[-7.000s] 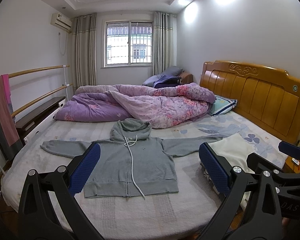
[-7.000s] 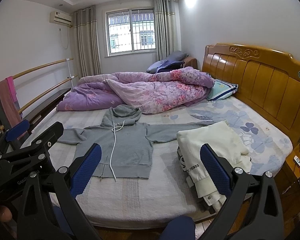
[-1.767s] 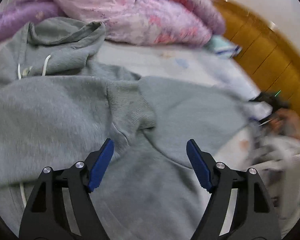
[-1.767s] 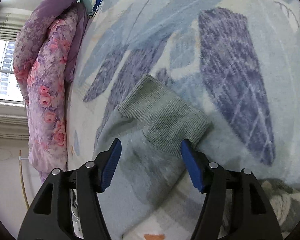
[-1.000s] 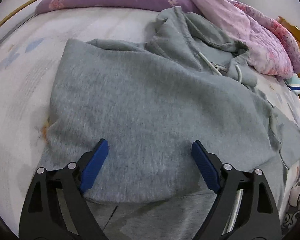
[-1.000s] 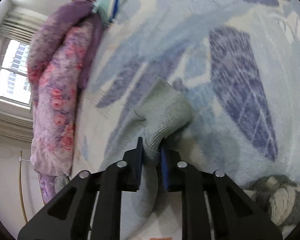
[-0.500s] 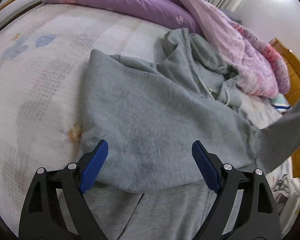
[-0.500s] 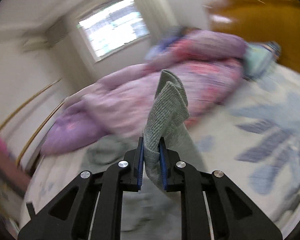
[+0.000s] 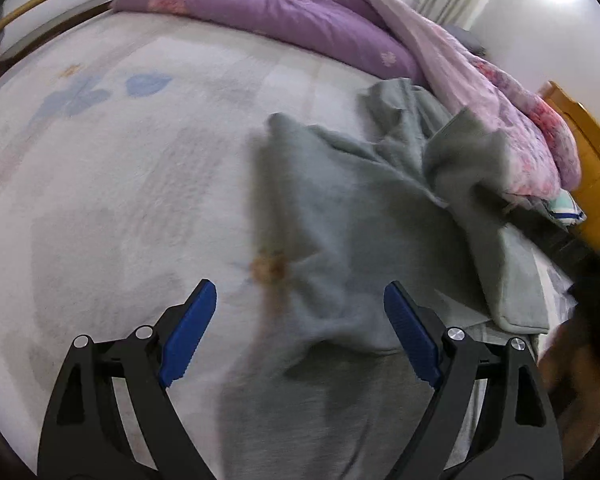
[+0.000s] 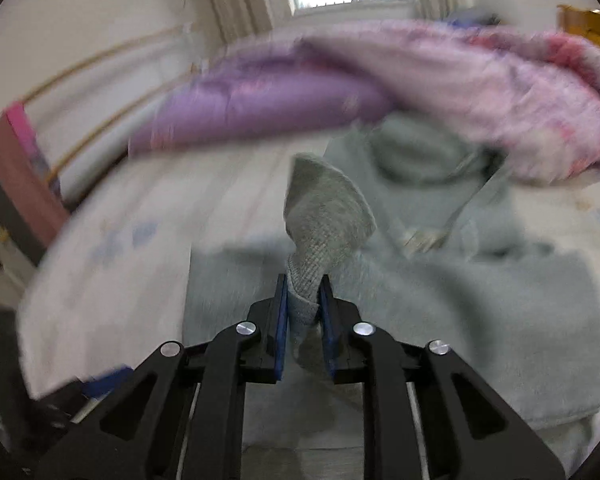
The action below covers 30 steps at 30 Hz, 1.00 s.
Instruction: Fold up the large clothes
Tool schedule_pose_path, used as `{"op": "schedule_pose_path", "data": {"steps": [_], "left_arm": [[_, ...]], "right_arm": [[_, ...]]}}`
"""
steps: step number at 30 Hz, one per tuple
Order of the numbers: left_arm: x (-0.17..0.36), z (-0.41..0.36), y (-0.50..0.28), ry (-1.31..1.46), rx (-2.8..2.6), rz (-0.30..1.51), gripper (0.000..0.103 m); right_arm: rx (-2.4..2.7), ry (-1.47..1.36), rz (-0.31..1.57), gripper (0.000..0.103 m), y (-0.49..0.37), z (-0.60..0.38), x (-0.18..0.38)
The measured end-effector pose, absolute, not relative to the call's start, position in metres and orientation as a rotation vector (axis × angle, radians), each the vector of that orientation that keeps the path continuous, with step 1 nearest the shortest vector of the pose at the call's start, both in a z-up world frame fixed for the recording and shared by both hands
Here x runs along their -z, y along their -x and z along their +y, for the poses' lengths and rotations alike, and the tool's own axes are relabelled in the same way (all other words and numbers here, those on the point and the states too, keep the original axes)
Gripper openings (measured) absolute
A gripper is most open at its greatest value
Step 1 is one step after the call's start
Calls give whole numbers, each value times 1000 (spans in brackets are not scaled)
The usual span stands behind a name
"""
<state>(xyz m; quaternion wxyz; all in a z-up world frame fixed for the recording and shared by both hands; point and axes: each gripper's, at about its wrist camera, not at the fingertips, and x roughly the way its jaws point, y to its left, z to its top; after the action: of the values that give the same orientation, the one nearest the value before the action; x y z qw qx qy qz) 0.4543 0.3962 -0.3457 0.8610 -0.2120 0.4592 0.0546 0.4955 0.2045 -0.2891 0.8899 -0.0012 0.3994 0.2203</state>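
bed: pale sheet [image 9: 112, 184] with faint blue and orange prints fills most of the left wrist view; wooden headboard [image 9: 592, 184] at the right edge; both views are motion-blurred
quilt: purple and pink quilt [image 9: 300, 12] bunched along the far side of the bed, its pink end hanging over the hood
hoodie: grey hoodie [image 9: 340, 240] lies on the sheet right of centre in the left wrist view, partly folded, with one side already laid over its body so the near edge shows a doubled layer
hoodie look: soft fleece, rumpled; ribbed cuff; a pale drawstring [image 10: 456, 208] runs down from the hood in the right wrist view
hoodie axis: long axis runs from the hem, nearest the left gripper, up to the hood [image 9: 404, 112] against the quilt
sleeve: the right-hand sleeve [image 9: 480, 184] is lifted off the bed and arches across the body
cuff: ribbed cuff [image 10: 324, 216] stands upright above the right fingers, its tip pointing toward the quilt
left gripper: left gripper [image 9: 296, 336] has its blue pads spread wide, holding nothing, low over the sheet and the hoodie's near edge
right gripper: right gripper [image 10: 304, 320] is clamped on the cuff, pads pressed to both sides of the knit
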Motion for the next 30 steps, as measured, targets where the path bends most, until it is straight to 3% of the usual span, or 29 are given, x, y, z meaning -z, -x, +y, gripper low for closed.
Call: {"op": "schedule_pose_path", "data": {"steps": [3,5,7,14,21,23,25,28,30], "left_arm": [[351,409,-448,463,-126,968,86],[351,413,-446,467,-136,959,86],[349,417,-444,486,-148,938,86],[333,389,-463,500,-80,895,86],[320,324,-513,495,107,859,86],[330,304,-533,449,100,911,86],[355,295,-551,407,19,1035,86],[381,304,-557,393,-67,1090,86],[381,309,-554,385,-76,1078,81]], "right_arm": [[-526,20,983,37,-499,220,333],[-593,-36,1006,38,-493,221,337],[-653,-92,996,46,-492,210,329],[-586,-184,906,49,-509,123,286],[-305,-116,909,49,-529,-1,287],[-261,-158,942,47,-532,-32,297],[-211,-198,968,25,-537,-59,306],[-208,-255,1041,14,-539,-83,327],[-242,-244,1113,14,-537,-79,345]]}}
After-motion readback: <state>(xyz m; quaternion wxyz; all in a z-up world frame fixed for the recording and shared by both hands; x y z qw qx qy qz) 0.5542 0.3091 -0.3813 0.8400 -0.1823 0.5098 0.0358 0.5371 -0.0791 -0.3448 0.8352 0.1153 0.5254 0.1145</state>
